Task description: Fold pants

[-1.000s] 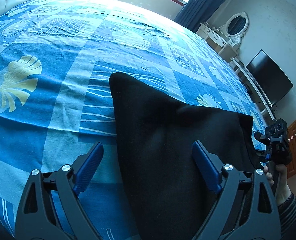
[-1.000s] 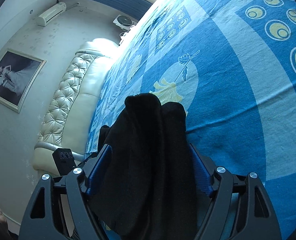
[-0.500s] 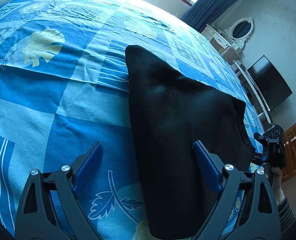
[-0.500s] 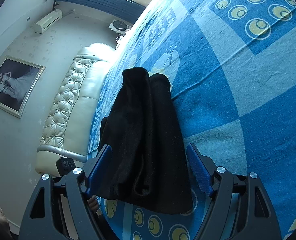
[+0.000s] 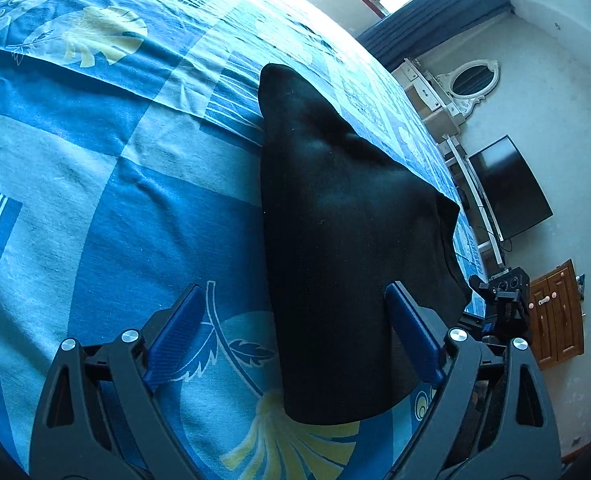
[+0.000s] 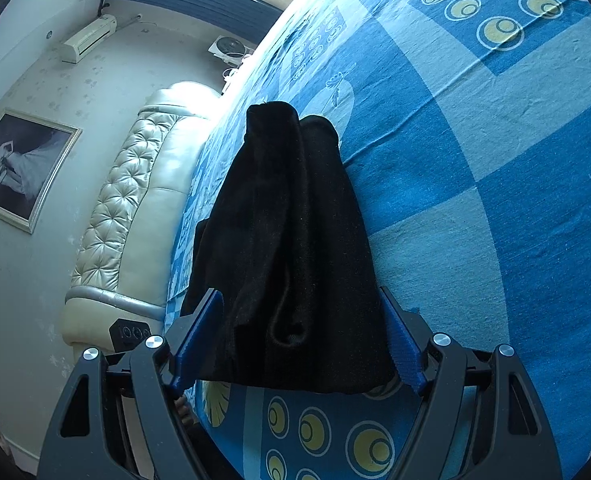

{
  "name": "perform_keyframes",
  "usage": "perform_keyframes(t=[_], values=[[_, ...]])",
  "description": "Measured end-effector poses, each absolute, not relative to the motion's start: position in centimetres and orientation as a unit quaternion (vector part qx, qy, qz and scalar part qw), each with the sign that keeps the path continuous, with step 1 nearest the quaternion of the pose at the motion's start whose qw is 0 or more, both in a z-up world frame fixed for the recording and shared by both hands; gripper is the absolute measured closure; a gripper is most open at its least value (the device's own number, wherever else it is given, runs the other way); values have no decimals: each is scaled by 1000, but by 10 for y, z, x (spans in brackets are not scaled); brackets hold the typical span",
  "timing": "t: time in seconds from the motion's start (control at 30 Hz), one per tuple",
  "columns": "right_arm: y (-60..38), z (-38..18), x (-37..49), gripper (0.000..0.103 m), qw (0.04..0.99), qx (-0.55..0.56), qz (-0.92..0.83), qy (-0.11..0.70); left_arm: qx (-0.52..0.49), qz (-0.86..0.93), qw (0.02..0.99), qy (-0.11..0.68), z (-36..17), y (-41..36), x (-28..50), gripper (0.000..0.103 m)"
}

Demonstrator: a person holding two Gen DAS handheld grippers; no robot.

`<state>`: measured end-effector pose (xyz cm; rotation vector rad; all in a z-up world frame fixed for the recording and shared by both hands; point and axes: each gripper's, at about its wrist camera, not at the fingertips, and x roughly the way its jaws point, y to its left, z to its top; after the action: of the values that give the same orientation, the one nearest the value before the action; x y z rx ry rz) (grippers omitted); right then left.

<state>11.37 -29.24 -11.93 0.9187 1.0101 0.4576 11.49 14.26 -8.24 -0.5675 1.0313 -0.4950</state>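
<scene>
While pants [image 5: 335, 240] lie folded on bed | L claw [image 5: 295, 340] wide, empty | R claw [image 6: 299, 344] wide, straddling pants, no grip

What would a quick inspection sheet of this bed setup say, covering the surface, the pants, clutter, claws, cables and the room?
Surface: blue patterned bedsheet, lightly wrinkled.
Job's things: black pants lying folded on the sheet, layered edges visible from the right wrist view.
Clutter: nothing seen on the bed.
Grippers: left claw open, fingers either side of the pants' near end; right claw open, straddling the other end.
Cables: a wire hangs below the television.
Surroundings: dresser mirror, wooden cabinet, padded headboard, framed picture, air conditioner.
</scene>
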Motion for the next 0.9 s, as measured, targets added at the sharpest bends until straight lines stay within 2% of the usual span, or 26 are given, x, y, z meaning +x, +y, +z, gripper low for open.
perform_keyframes(t=[0.2,0.33,0.37,0.4,0.43,0.5,0.7,0.9], values=[[-282,-117,117,21,760,398,212,467,-246,-265,794,489,-86,123,113,11],[-271,-116,118,25,772,354,203,488,-190,-250,818,483,-84,103,111,12],[-269,-116,119,33,771,347,201,494,-183,-252,819,481,-83,100,110,23],[-268,-117,119,45,768,347,201,499,-185,-263,815,483,-83,96,109,39],[-270,-117,118,48,765,353,202,498,-189,-261,814,483,-83,96,108,40],[-273,-115,115,59,763,365,205,492,-184,-258,818,480,-81,95,108,51],[-279,-107,104,65,764,378,202,481,-184,-247,826,472,-74,91,105,63],[-285,-102,89,67,762,382,200,483,-184,-245,827,472,-72,92,102,65]])
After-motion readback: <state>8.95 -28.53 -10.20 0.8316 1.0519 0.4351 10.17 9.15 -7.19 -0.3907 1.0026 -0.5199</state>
